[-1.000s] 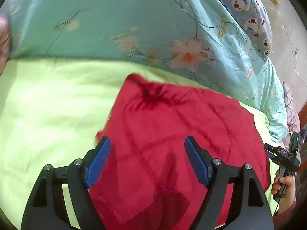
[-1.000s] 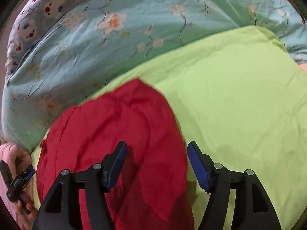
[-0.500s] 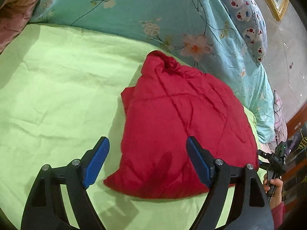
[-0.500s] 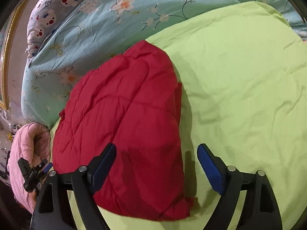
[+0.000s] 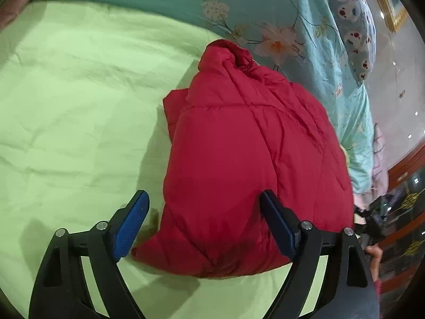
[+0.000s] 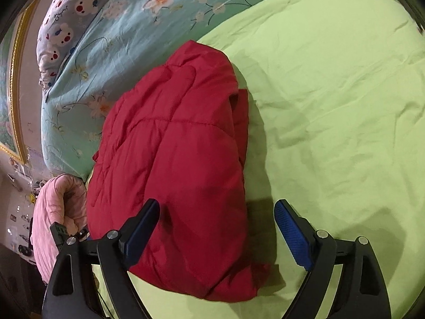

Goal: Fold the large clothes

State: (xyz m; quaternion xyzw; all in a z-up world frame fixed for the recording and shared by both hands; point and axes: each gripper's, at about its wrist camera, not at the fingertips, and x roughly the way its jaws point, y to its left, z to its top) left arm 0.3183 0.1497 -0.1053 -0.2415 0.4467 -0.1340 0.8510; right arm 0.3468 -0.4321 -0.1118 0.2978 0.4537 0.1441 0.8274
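Red quilted puffer jacket (image 5: 247, 164), folded into a thick bundle, lay on the lime-green bedsheet (image 5: 74, 101) just ahead of both claws. I had my left gripper (image 5: 204, 223) spread wide, its jaws having just been opening, pads clear of the fabric. My right gripper (image 6: 216, 231) stood equally wide, holding nothing. Beyond the jacket rose the turquoise floral quilt (image 6: 127, 26).
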